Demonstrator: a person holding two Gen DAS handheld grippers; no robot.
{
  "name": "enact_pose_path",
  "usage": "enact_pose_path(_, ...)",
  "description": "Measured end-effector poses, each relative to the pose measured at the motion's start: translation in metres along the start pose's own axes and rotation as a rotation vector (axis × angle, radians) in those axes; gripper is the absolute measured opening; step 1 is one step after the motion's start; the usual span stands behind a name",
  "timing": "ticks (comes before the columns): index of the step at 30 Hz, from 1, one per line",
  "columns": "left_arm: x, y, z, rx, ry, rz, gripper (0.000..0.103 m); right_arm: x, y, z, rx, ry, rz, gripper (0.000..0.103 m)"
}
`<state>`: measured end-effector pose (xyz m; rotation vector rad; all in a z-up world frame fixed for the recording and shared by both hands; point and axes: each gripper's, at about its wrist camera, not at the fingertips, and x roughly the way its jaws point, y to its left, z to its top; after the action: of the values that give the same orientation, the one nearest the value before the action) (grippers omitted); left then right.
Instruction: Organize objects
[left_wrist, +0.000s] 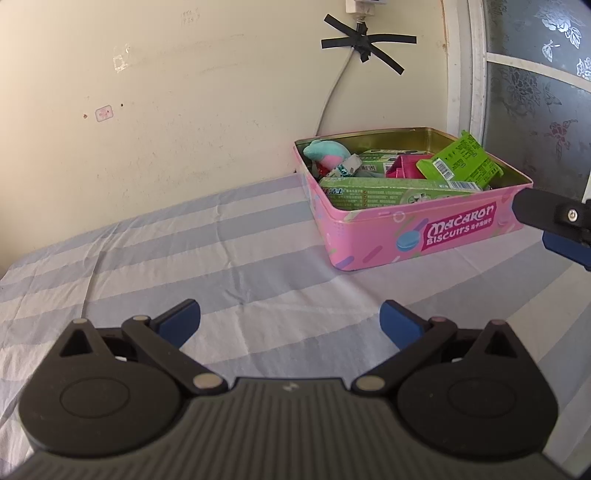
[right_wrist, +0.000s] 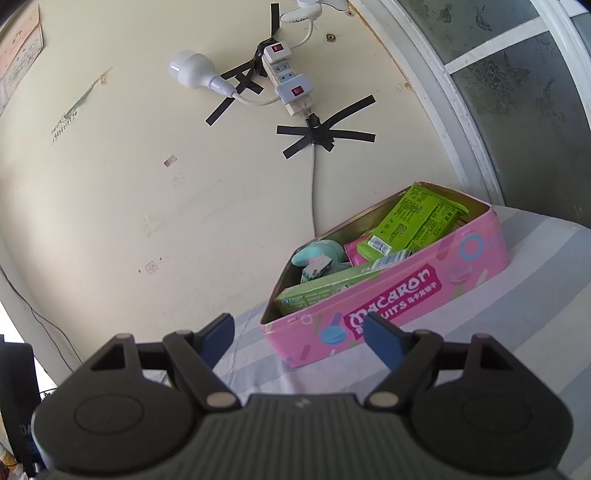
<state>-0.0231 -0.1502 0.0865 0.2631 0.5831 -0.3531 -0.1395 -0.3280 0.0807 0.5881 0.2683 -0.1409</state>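
Pink tin (left_wrist: 424, 236), lettered "Macaron Biscuits" on its side, stands lidless on the striped sheet (left_wrist: 221, 258) close to the cream wall (left_wrist: 184, 110), near the corner where the patterned glass panel (left_wrist: 535, 92) begins. It already holds a crowd of things: a long green carton (left_wrist: 388, 190) lying along the near wall, a bright green packet (left_wrist: 458, 162) propped on top toward the far side, a pink box (left_wrist: 404, 166) in the middle, and a small teal-and-pink plush toy (left_wrist: 327, 151) in the corner nearest the wall. In the right wrist view the same tin (right_wrist: 406, 295) sits just ahead of the right gripper (right_wrist: 299, 341), with the green packet (right_wrist: 417, 218) leaning against the far rim.

Both grippers are empty. The left gripper (left_wrist: 290, 323) hangs over bare sheet, well apart from the tin, its jaws spread wide with nothing between them. The right gripper's jaws are likewise spread, and its tip shows at the right edge of the left view (left_wrist: 546, 218), just beside the tin's near corner.

No loose object lies on the visible sheet, so the gathering step looks finished or nearly so. The next move probably calls for finding whatever remains out of view, perhaps a lid, or settling the tilted packet flat so the contents sit below the rim.

Above the tin a taped cable (right_wrist: 314, 184) runs down from a power strip (right_wrist: 288, 77).
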Motion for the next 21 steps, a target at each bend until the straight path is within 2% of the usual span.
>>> enact_pose_path(21, -0.0001, -0.0007, -0.001, 0.001, 0.002, -0.01, 0.103, 0.0009, 0.0005, -0.0021, 0.002, -0.001, -0.004, 0.08)
